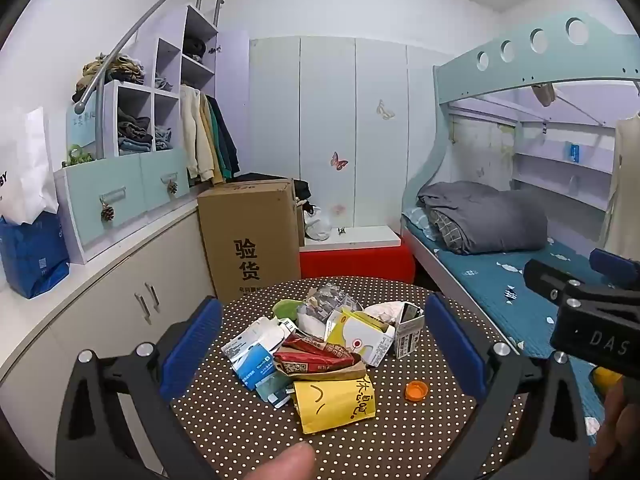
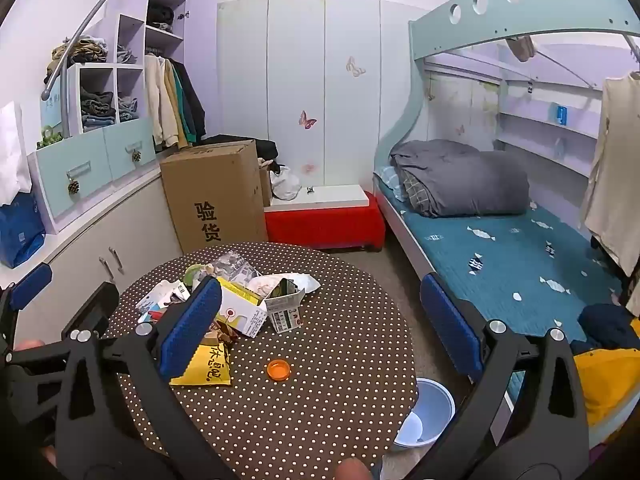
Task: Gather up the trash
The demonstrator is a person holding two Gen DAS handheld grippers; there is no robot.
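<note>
A round table (image 1: 400, 432) with a brown, white-dotted cloth serves as the landmark. Beyond its far right side stands a bunk bed (image 2: 500, 240) carrying a rolled grey quilt (image 2: 464, 180). Just behind the table's far left edge stands a tall cardboard box (image 1: 248, 236) printed with the large characters 验货; what it holds cannot be seen. On the floor beside the table's near right edge sits a pale blue bin (image 2: 428, 416), which looks to have nothing in it.

The trash lies heaped on the table's middle and left. Nearest the front of the heap is a yellow paper bag (image 1: 332, 400) with handwritten characters, not clearly readable. Behind it lie a red wrapper (image 1: 316, 354) showing a QR code, a white and yellow carton (image 1: 360, 336) with a red circle mark, torn open, a small opened milk carton (image 1: 410, 332) with a barcode label, and a blue and white flattened box (image 1: 256, 356). An orange bottle cap (image 2: 279, 369) rests alone on the cloth, right of the yellow bag.

The left claw (image 1: 324, 352) hangs over the table's near side, spread wide and holding nothing, the heap framed between its blue pads. The right claw (image 2: 320, 328) is likewise spread wide and holding nothing, above the table's near right part.
</note>
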